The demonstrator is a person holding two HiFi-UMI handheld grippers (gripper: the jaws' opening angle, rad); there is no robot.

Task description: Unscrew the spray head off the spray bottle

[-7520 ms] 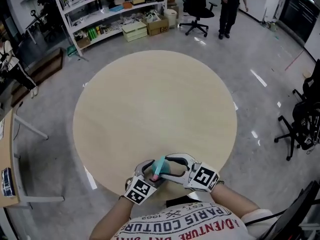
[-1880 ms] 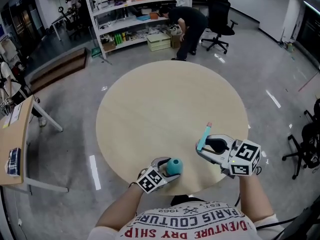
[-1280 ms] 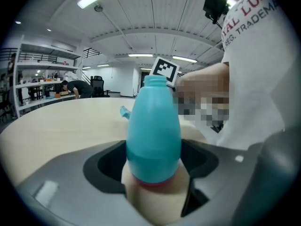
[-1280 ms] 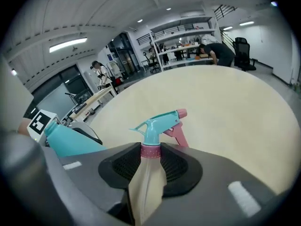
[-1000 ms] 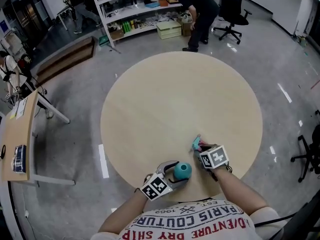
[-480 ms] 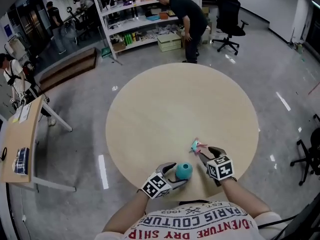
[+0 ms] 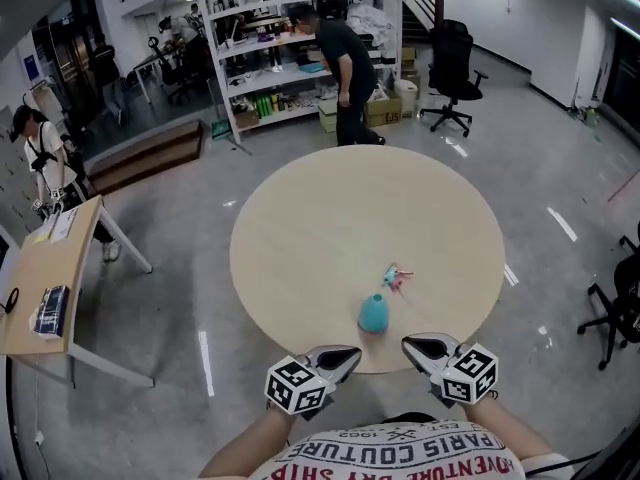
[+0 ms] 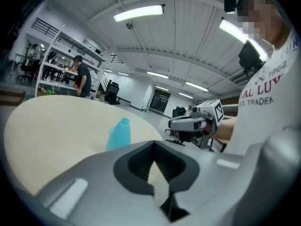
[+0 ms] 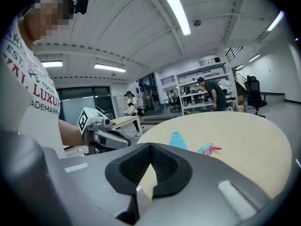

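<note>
The teal spray bottle [image 7: 374,313] stands upright and headless near the front of the round table [image 7: 300,218]. It also shows in the left gripper view as the bottle [image 8: 119,133] and in the right gripper view as the bottle [image 9: 176,140]. The unscrewed spray head [image 7: 394,276] lies on the table just beyond it, also seen as the spray head [image 9: 209,149]. My left gripper [image 7: 342,354] and right gripper [image 7: 416,346] hover off the table's near edge, apart from both things. The jaws of each are closing fully together on nothing.
A person [image 7: 335,53] stands by the shelving [image 7: 250,28] beyond the table. An office chair [image 7: 450,63] is at the back right, another chair [image 7: 615,298] at the right edge. A side desk [image 7: 50,268] stands to the left.
Both grippers let go and drew back off the table's near edge, then their jaws came together. The bottle now stands alone and the spray head lies on the table.
</note>
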